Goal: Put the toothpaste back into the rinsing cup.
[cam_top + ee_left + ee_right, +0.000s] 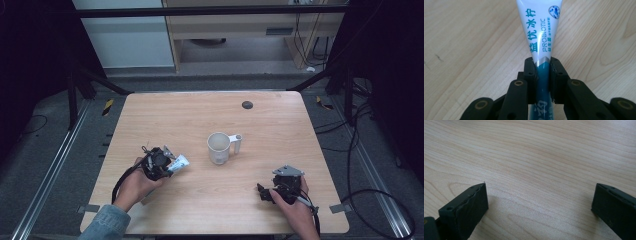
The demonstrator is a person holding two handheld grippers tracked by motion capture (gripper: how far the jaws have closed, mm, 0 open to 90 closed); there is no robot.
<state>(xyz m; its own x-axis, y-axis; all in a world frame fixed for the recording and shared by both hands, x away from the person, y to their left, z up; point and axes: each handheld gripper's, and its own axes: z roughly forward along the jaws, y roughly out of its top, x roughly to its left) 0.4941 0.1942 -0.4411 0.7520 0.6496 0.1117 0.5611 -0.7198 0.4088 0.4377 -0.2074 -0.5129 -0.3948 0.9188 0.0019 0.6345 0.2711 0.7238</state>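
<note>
Left gripper (541,67) clamps toothpaste tube (540,30); right gripper (539,202) wide, empty. We judge transport next: cup (219,147), two o'clock.

The surface (280,125) is pale wood with a smooth, matt grain. The toothpaste tube (539,32) looks like glossy white and teal plastic. Both tongs (541,72) are matt black plastic with brass-coloured pins. The cup (219,148) looks like smooth white plastic.
</note>
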